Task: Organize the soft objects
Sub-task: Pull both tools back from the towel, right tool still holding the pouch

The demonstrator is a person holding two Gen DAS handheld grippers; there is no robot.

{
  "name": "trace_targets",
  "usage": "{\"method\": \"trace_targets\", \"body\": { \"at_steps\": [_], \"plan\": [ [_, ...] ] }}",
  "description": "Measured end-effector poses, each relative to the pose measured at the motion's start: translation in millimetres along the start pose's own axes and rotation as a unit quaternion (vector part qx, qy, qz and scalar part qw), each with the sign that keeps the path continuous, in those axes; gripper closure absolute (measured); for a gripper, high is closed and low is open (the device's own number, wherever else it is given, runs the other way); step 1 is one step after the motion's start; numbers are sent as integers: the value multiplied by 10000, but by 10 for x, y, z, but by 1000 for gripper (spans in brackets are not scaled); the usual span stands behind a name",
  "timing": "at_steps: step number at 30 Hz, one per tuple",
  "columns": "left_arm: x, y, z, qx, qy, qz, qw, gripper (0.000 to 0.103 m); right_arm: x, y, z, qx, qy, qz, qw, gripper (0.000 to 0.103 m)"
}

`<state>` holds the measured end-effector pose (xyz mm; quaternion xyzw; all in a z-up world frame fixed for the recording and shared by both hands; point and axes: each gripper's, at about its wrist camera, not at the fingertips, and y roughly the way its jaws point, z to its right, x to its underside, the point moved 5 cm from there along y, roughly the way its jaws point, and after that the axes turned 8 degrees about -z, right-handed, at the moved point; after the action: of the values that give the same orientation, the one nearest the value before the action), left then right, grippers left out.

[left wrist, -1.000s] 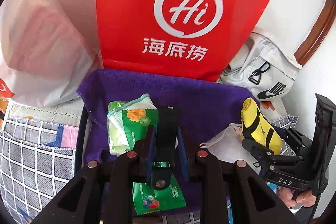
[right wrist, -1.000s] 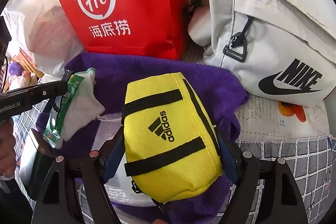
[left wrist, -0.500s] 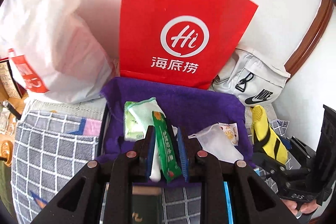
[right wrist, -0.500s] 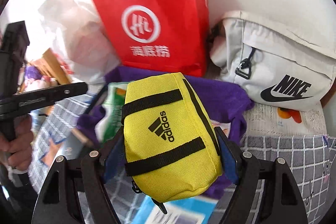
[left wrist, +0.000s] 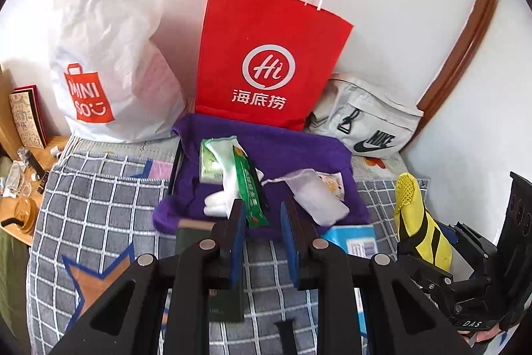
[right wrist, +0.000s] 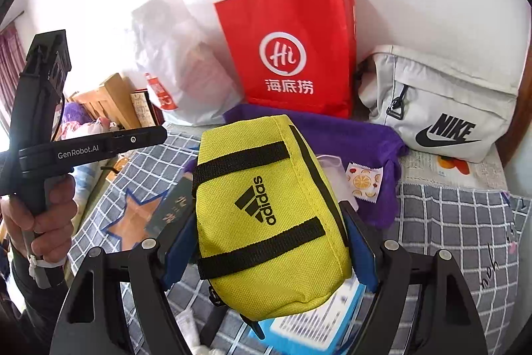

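My right gripper (right wrist: 269,242) is shut on a yellow Adidas pouch (right wrist: 266,205) and holds it above the checked bedspread; the pouch also shows at the right of the left wrist view (left wrist: 417,222). My left gripper (left wrist: 262,215) is open and empty, just short of a purple towel (left wrist: 292,148). On the towel lie a green snack packet (left wrist: 249,188), a green tissue pack (left wrist: 212,162), white socks (left wrist: 222,198) and a white drawstring pouch (left wrist: 316,198).
A red paper bag (left wrist: 269,65), a white Miniso bag (left wrist: 106,62) and a grey Nike bag (left wrist: 369,118) stand against the wall. A dark booklet (left wrist: 193,230) and a blue box (left wrist: 355,238) lie on the bedspread (left wrist: 99,205). A wooden side table (left wrist: 20,205) is left.
Both grippers pulled back and up from the towel. My left gripper let go of the green packet, which now lies on the towel, and opened. The right still holds the yellow pouch.
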<state>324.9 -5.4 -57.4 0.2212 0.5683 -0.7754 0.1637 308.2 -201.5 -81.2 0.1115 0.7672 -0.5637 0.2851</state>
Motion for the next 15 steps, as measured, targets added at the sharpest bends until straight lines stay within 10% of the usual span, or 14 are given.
{"method": "trace_targets", "body": {
  "at_steps": [15],
  "plan": [
    [859,-477,89,329,114,84,9994,82,834,-520,-429,90,-51,264,9996,24]
  ]
}}
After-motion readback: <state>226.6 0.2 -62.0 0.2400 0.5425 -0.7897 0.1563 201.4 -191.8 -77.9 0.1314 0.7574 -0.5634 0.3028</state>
